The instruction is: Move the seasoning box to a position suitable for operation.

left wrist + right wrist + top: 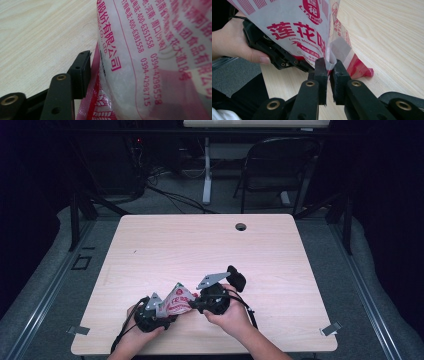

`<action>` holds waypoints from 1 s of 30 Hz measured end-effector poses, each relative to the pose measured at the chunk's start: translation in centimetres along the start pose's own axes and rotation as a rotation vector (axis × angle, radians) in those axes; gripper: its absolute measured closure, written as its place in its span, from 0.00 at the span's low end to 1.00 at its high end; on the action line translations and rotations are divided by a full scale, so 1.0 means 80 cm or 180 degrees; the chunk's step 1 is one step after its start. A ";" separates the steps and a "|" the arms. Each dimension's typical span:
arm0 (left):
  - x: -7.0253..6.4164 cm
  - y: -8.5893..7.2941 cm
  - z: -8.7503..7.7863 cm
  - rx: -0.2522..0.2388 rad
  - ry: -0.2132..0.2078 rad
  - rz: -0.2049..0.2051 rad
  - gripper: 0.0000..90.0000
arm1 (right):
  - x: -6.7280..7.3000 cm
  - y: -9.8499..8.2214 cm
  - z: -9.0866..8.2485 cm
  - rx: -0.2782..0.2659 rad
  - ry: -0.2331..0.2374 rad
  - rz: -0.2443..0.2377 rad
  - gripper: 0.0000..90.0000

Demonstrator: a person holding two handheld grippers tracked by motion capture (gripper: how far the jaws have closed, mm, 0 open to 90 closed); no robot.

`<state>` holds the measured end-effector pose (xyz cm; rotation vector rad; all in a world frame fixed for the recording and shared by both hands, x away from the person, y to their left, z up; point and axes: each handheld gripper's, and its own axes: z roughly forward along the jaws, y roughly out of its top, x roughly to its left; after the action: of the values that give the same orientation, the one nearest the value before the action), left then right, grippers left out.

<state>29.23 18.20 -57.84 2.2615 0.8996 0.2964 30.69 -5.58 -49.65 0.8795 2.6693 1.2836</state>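
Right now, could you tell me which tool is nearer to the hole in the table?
Right. The right tool is down-left of the hole; the left tool lies farther left, nearer the front edge.

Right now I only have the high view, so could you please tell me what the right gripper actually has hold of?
Observer: In the right gripper view, the right gripper has its jaws pinched on a thin flap at the edge of the bag.
Operator: Thank you. Is the bag between the left jaws as well?
Observer: In the left gripper view, one finger of the left gripper stands right beside the bag's red seam. The other is hidden behind the bag, so I cannot tell whether it grips.
Operator: Is the bag lifted off the table?
Observer: Not wholly. In the right gripper view its red corner rests on the table.
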 end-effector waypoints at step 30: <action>-0.010 0.007 -0.005 -0.0003 0.0149 0.0245 0.76 | -0.005 -0.002 -0.006 -0.0027 -0.0015 0.0038 0.94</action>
<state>28.78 17.56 -57.14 2.3004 0.8372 0.3857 30.83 -6.17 -49.53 0.8979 2.6569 1.2927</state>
